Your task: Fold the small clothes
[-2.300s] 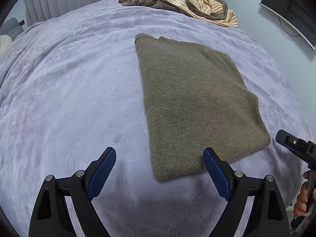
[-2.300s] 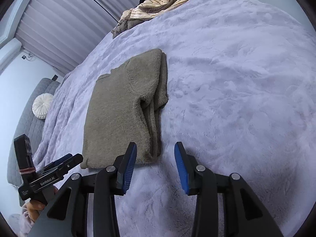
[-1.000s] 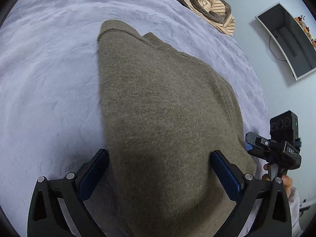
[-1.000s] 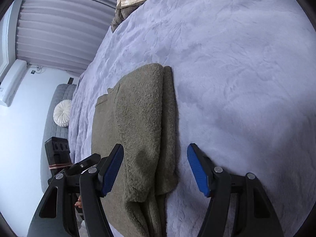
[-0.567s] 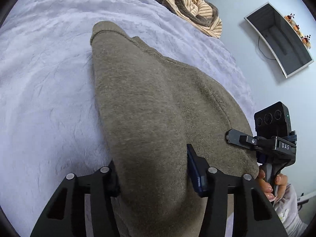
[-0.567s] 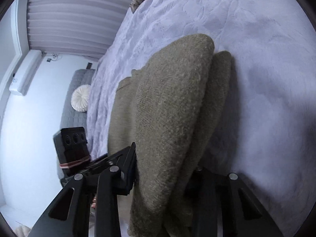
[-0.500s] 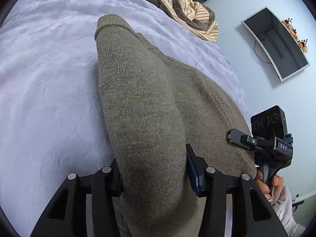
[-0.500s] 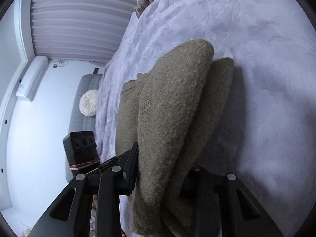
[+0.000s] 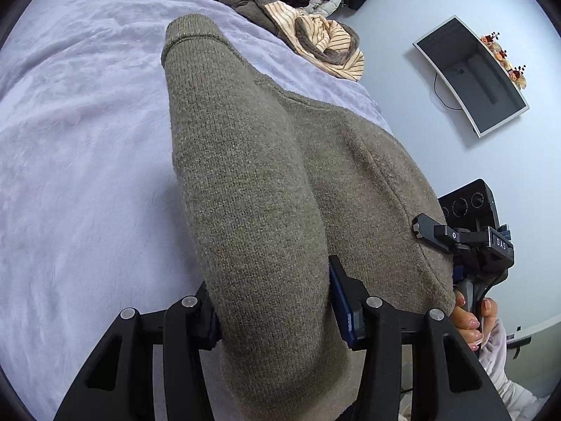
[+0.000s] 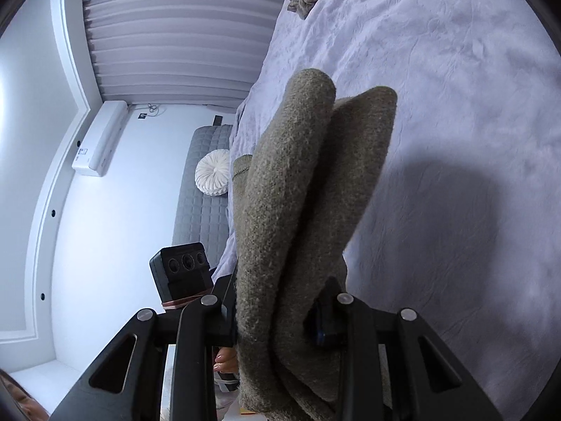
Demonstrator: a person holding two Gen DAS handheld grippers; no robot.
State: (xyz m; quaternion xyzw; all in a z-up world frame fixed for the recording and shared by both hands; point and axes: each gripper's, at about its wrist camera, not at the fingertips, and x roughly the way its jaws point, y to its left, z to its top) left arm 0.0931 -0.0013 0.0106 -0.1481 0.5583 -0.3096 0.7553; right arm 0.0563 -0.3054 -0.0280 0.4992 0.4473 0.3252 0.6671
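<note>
Left jaws: the left gripper is clenched on a thick bunched roll of the olive sweater; blue pads are pressed into the knit on both sides; the roll runs from the jaws toward 12 o'clock in the left wrist view

Right jaws: the right gripper is clamped on the stacked near edge of the same sweater; several layers are pinched together; the fold rises from the jaws toward 12 o'clock in the right wrist view

Other gripper seen: from the left wrist view the right gripper sits at about 3 o'clock, touching the sweater's edge, with the person's hand on its handle; neither hand looks nearer the cloth, as each holds its own corner

Where the sweater is: its near end is lifted off the bed; the far end, with the ribbed hem at 12 o'clock, appears to rest low on the bedspread; I cannot tell how much is in contact

Key relation: the long axis runs straight away from both jaws; I judge the coming move to be carrying the held end forward over the far end, both hands level

Materials: coarse, fuzzy wool knit, thick and limp, with a rounded fold; the bedspread is plush, lavender and crinkled

Beyond: a heap of striped clothes at 1 o'clock on the bed's far edge; a curved monitor at 2 o'clock
</note>
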